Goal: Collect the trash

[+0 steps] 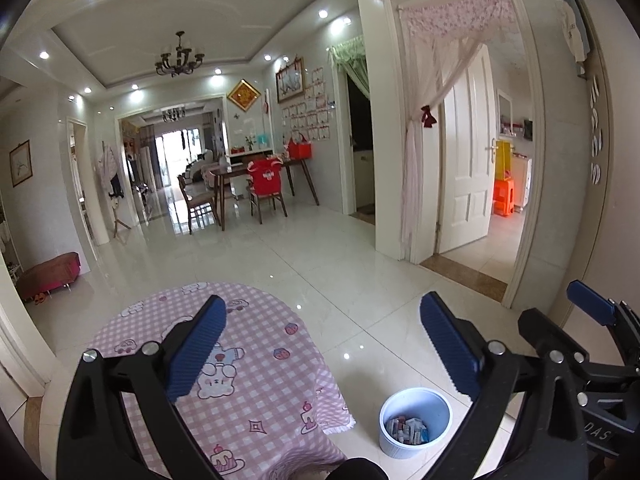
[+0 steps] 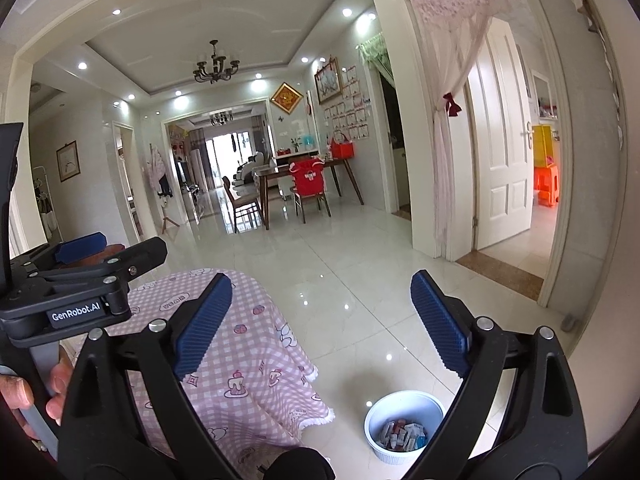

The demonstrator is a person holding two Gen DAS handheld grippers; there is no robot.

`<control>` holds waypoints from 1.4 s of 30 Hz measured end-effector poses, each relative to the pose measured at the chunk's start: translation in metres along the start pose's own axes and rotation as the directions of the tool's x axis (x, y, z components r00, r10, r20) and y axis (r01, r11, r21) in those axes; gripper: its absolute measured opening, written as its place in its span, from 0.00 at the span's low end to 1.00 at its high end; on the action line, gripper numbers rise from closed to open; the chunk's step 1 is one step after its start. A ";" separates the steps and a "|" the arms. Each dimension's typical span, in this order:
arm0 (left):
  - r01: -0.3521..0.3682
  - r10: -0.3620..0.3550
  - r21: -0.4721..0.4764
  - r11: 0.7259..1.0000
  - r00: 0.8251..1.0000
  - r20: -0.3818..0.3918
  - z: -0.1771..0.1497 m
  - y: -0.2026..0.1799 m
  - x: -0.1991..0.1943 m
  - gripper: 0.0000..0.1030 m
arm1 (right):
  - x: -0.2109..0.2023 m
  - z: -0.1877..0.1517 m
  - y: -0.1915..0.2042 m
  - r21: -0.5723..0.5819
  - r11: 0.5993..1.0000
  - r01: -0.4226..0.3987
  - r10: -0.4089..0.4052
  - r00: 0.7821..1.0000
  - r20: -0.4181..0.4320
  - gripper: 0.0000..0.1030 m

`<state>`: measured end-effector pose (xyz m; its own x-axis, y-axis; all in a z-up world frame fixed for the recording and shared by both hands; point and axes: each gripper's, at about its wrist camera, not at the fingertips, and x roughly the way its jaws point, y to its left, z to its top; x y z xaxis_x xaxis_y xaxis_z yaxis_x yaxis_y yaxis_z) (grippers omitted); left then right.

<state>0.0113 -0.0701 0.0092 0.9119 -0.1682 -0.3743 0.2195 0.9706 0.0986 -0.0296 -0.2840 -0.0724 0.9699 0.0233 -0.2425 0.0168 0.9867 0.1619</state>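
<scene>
The left gripper (image 1: 320,344) is held with its blue ribbed pads spread wide and nothing between them, over the far edge of a round table (image 1: 256,400) draped in a pink checked cloth with cartoon prints. The right gripper (image 2: 322,320) stands just as wide apart and empty, above the right edge of the same table (image 2: 256,364). On the tiled floor just beside the table's right side stands a white bin (image 1: 416,420), and the trash (image 1: 408,430), a heap of small packets and wrappers, lies at its bottom; the right wrist view shows the bin (image 2: 404,428) and the trash (image 2: 404,436) from a little further right. No trash shows on the cloth in either view. Only the left wrist view shows the right gripper from the side, at its lower right corner, and a low red bench (image 1: 48,276) against the left wall. Only the right wrist view shows the left gripper (image 2: 92,256) from the side with its lettered body, and the person's hand (image 2: 28,396) wrapped around that gripper's grey handle at the lower left edge.
</scene>
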 end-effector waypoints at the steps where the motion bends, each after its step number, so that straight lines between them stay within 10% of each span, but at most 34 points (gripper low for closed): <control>1: 0.000 0.000 -0.003 1.000 1.000 0.003 0.000 0.003 -0.004 0.93 | -0.002 0.001 0.001 -0.002 1.000 -0.001 0.001 1.000 0.003 0.87; 42: 0.009 -0.009 0.007 1.000 0.999 0.039 0.007 0.004 -0.025 0.93 | -0.015 -0.002 0.010 0.001 1.000 -0.016 0.016 0.999 0.034 0.87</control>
<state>-0.0079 -0.0630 0.0253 0.9227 -0.1834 -0.3391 0.2298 0.9679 0.1021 -0.0447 -0.2740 -0.0694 0.9778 0.0337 -0.2070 0.0013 0.9861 0.1663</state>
